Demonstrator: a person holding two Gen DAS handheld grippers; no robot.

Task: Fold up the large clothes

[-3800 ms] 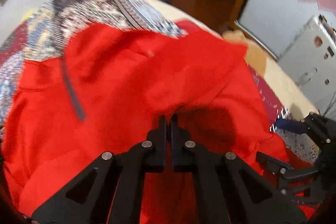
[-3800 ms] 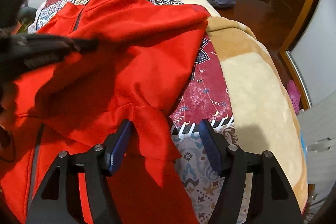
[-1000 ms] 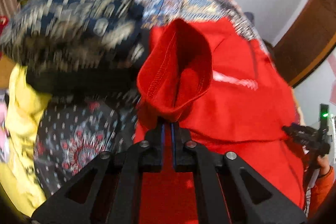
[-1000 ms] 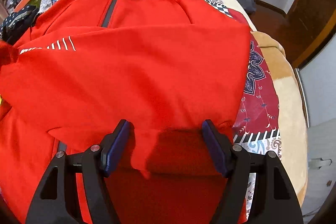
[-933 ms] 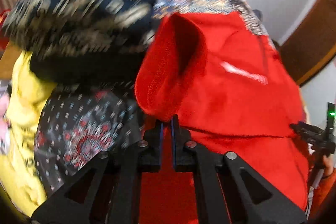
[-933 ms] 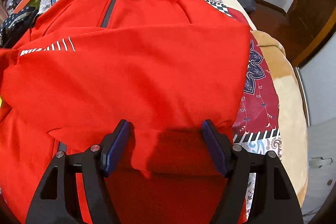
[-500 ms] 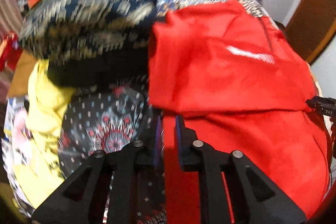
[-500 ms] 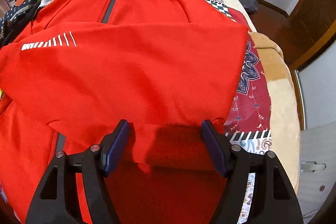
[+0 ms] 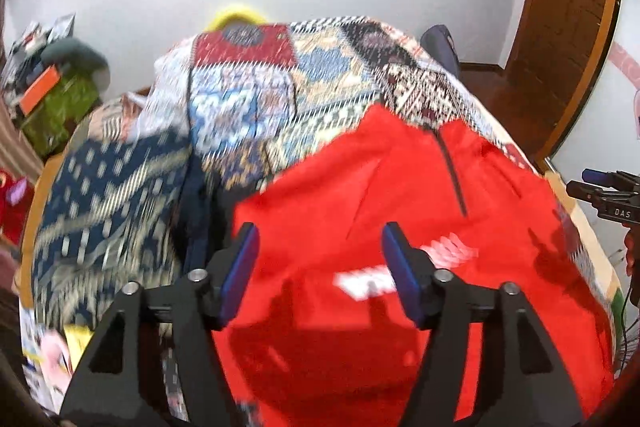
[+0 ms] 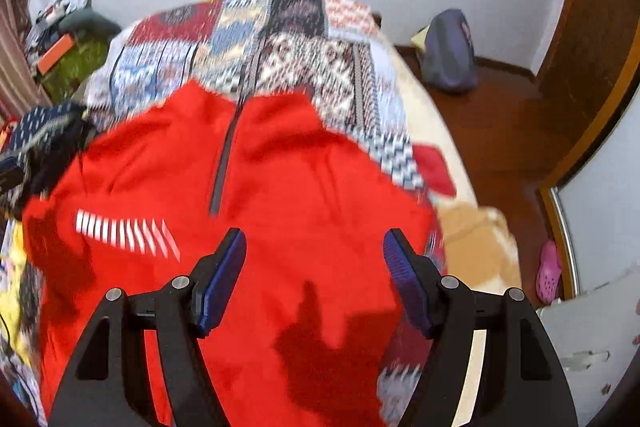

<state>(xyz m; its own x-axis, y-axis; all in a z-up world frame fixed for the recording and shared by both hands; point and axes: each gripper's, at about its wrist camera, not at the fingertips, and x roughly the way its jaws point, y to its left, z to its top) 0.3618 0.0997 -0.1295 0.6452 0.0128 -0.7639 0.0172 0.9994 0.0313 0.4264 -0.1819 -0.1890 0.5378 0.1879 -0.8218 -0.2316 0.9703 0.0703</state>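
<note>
A red zip-neck jacket [image 9: 400, 211] lies on the patchwork bedspread [image 9: 280, 83], with both sleeves folded across its front and white stripe print showing. It also shows in the right wrist view [image 10: 280, 187]. My left gripper [image 9: 320, 267] is open and empty above the jacket's left side. My right gripper [image 10: 316, 275] is open and empty above the jacket's middle. The right gripper also shows at the right edge of the left wrist view [image 9: 604, 195]. Both views are motion-blurred.
A pile of dark blue patterned cloth [image 9: 104, 195] lies left of the jacket, with yellow fabric [image 10: 12, 251] below it. A tan blanket [image 10: 476, 239] lies at the bed's right edge. A grey-blue bag [image 10: 448, 51] sits on the wooden floor by the wall.
My left gripper has let go of the red sleeve and opened; the sleeve now lies across the jacket. Both grippers have lifted and tilted up, showing the far wall.
</note>
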